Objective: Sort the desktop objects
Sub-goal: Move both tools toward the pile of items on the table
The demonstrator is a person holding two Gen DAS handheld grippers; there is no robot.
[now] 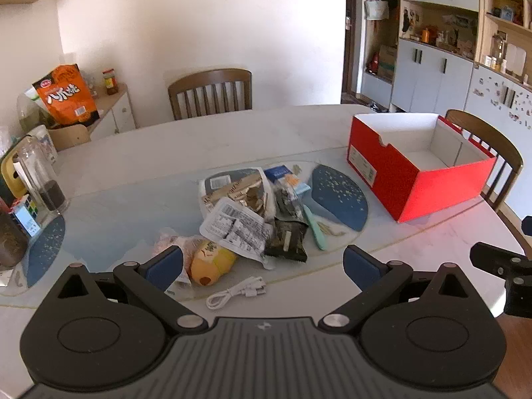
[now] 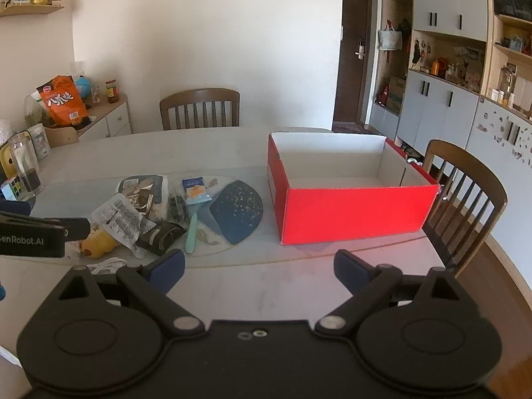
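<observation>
We see bare table (image 2: 252,286) strip ahead of right gripper (image 2: 259,267), jaws wide apart, nothing between them. Red box (image 2: 359,212) stands just beyond, open top, walls upright, blocking low forward pass. Left gripper (image 1: 262,264), jaws spread, hangs over near edge of clutter: yellow plush (image 1: 212,264) beside left finger, white cable (image 1: 236,294) between fingers. Packets (image 1: 236,226) and green toothbrush (image 1: 314,227) heaped together, touching, no gaps. Glass jar (image 1: 40,179) guards left side. Open tabletop lies between heap and box.

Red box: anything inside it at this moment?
The red box shows only bare white inner walls and floor; no item is visible in it. Its near wall hides the front strip of the floor in both views, so that part cannot be checked.
</observation>
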